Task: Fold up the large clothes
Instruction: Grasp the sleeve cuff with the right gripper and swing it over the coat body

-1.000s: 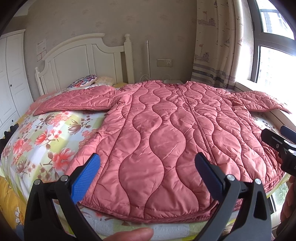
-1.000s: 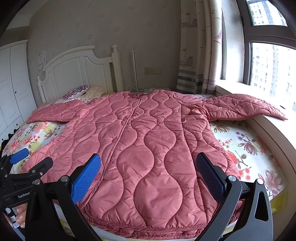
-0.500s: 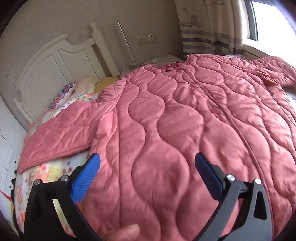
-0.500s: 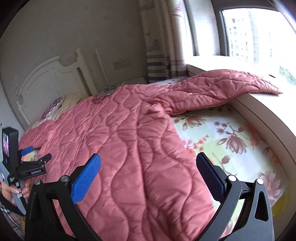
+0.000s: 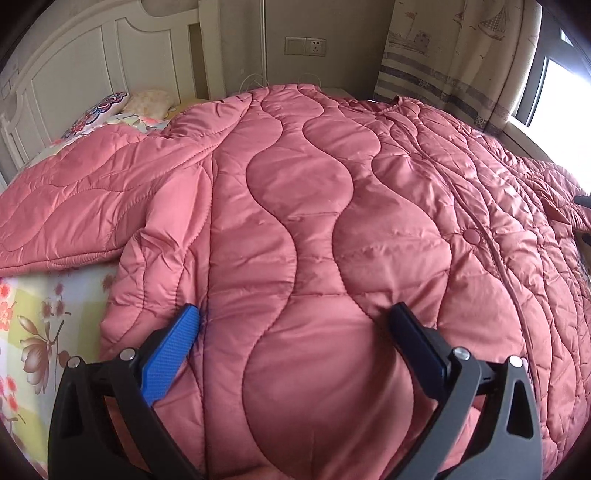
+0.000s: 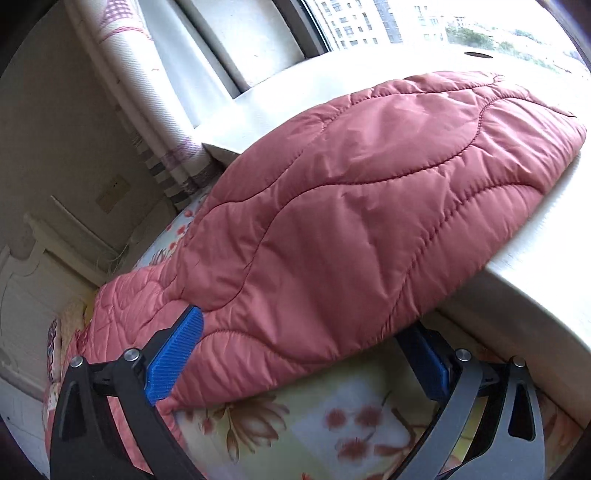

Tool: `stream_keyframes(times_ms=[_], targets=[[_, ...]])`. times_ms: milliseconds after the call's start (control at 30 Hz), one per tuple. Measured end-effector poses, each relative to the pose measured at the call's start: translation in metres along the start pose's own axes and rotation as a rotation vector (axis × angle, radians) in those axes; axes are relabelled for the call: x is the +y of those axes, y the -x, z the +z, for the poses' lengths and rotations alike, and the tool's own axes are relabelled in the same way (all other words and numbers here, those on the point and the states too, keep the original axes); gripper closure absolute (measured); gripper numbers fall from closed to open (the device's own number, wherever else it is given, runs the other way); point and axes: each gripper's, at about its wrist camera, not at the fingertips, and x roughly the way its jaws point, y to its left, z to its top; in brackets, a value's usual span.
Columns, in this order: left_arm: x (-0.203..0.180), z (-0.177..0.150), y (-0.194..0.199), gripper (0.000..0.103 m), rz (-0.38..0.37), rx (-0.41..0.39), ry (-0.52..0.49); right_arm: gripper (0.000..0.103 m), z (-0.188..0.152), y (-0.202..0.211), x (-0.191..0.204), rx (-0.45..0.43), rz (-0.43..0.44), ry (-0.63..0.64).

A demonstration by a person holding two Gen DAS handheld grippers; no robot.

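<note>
Left wrist: our left tool (image 5: 293, 323) presses spread-apart fingers into the coat (image 5: 314, 206). Our right tool (image 6: 303, 332), closing, straddles its sleeve (image 6: 369, 206) without pinching it.

Left gripper (image 5: 295, 325) and right gripper (image 6: 306, 332): each has two black, open-framed arms with triangular cut-outs, silver round-headed screws at the pivots, and ribbed blue pads (image 5: 171, 356) lining the inner faces of the fingers.

Soft daylight from the window (image 6: 369, 22) — blown-out glare, fisheye-bent edges
</note>
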Motion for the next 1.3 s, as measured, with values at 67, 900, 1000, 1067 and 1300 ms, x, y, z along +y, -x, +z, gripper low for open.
stream_keyframes(times_ms=[67, 900, 1000, 1067, 1300], targets=[[0.0, 0.0, 0.0, 0.002, -0.001, 0.002, 0.002, 0.032, 0.002, -0.008, -0.003, -0.007, -0.005, -0.012], [-0.002, -0.01, 0.012, 0.002, 0.013, 0.001, 0.029, 0.081, -0.226, -0.008, 0.278, -0.464, -0.254, 1.619], [-0.001, -0.01, 0.012, 0.002, 0.012, 0.0, 0.029, 0.077, -0.247, -0.032, 0.262, -0.355, -0.255, 1.665], [-0.001, -0.01, 0.012, 0.002, 0.013, 0.0, 0.028, 0.055, -0.231, -0.027, 0.258, -0.344, -0.227, 1.582], [-0.003, -0.007, 0.015, 0.002, 0.004, 0.034, 0.015, 0.015, -0.167, 0.01, 0.23, -0.224, 0.055, 1.304]])
